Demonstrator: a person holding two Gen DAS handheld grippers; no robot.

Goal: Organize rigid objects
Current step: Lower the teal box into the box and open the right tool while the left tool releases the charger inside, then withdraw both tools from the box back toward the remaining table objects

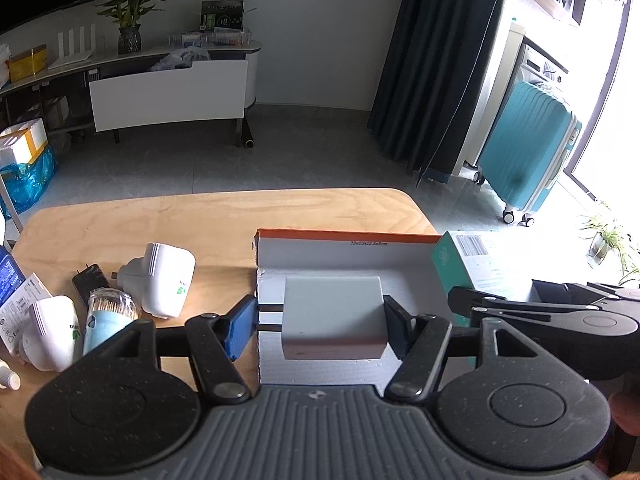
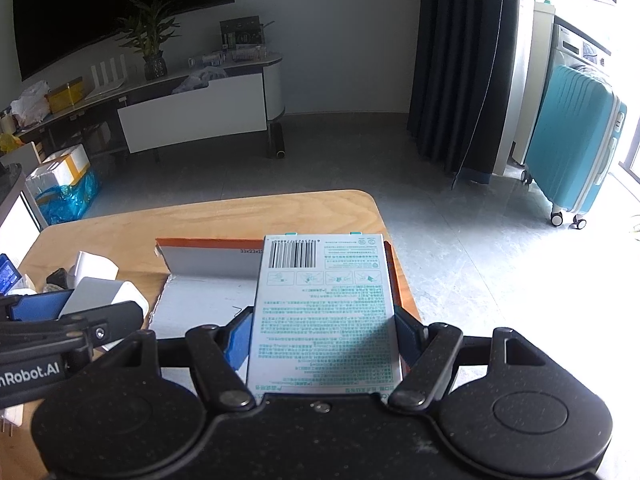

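Evidently both grippers are loaded and hang over the open cardboard box [image 1: 344, 254], the natural place to gather the loose items. The left gripper [image 1: 320, 322] clamps a white charger [image 1: 334, 322] sideways, prongs against its blue pad, low over the box floor. The right gripper [image 2: 324, 338] grips a teal-printed carton [image 2: 324, 308] by its long edges, held flat toward the box's right side; whether it touches the far wall is hard to tell. More chargers [image 1: 160, 280] wait on the table [image 1: 160, 216].

A wooden table [image 1: 224, 216] is seen. On it are laid an open cardboard box [image 1: 344, 250], two white plug-in devices [image 1: 160, 280] and a toothpick jar [image 1: 110, 316].
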